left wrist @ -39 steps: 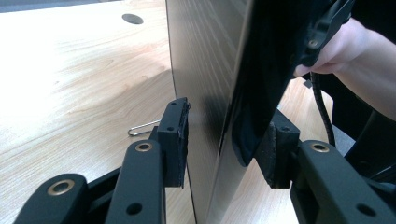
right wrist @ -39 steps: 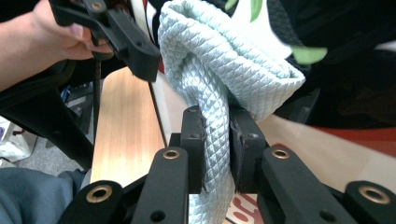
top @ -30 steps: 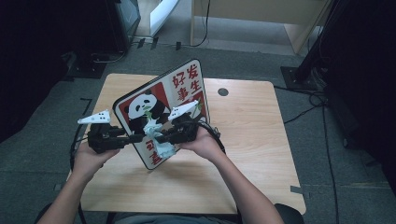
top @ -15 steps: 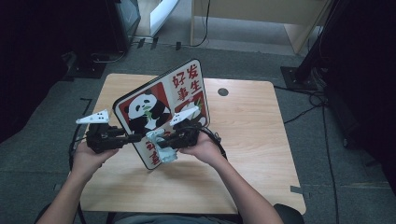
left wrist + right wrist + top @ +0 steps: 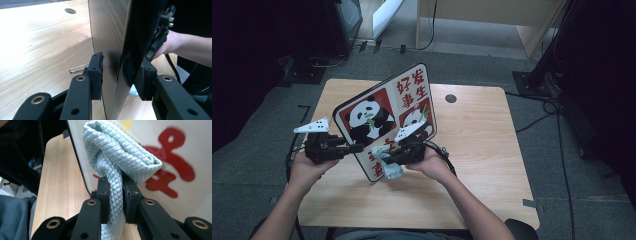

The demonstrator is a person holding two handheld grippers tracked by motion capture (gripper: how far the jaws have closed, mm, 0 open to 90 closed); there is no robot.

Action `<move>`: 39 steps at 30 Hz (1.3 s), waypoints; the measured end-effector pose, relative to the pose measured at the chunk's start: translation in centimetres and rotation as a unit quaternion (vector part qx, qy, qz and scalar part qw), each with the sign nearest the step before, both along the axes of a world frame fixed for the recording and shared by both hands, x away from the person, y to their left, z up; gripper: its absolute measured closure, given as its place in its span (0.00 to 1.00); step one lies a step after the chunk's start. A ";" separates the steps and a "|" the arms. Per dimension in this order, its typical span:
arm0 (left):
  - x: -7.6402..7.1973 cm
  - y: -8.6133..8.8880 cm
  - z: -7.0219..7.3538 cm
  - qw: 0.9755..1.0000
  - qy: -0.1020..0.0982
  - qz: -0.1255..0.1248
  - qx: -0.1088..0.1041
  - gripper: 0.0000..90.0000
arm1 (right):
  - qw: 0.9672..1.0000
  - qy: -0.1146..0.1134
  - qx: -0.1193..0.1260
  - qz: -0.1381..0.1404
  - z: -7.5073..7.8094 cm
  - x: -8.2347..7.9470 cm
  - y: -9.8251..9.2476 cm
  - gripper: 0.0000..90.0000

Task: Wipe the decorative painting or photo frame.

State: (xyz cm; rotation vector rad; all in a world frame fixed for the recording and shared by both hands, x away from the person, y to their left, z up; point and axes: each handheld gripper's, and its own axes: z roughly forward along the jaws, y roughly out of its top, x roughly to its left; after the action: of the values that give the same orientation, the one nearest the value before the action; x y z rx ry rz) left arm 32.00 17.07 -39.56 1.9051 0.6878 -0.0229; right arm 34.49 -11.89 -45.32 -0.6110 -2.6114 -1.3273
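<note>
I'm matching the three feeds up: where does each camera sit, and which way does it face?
High view: above the person's side, facing forward and down on the table; forearms, both hands.
Left gripper view: on the left tongs, looking along the panda board edge; the other hand beyond.
Right gripper view: on the right tongs, facing cloth against the board's face.
Shared: board, table.

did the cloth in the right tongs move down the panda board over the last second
Yes. The cloth slid down the panda board toward its bottom edge near the table.
</note>
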 end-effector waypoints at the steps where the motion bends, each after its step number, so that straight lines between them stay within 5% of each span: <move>1: 0.0 0.0 0.0 1.000 -0.001 0.000 0.000 0.70 | 1.000 0.001 -0.002 0.000 -0.1 0.0 0.0 0.87; 11: 0.1 -0.1 0.0 1.000 0.000 -0.003 -0.001 0.70 | 1.000 0.015 -0.002 0.005 0.3 -0.2 -0.1 0.88; 28: 0.0 -0.2 0.0 1.000 -0.001 -0.008 0.002 0.69 | 0.998 -0.030 0.050 -0.008 7.4 0.4 0.2 0.88; 39: -0.4 0.0 0.0 1.000 -0.001 -0.004 0.004 0.68 | 0.996 -0.063 0.067 0.007 12.9 1.2 1.9 0.88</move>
State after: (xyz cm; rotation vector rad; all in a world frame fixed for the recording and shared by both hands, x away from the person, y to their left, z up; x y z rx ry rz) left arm 31.59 17.12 -39.59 1.9154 0.6794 -0.0224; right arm 35.68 -9.96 -32.43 -0.5024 -2.5883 -1.5689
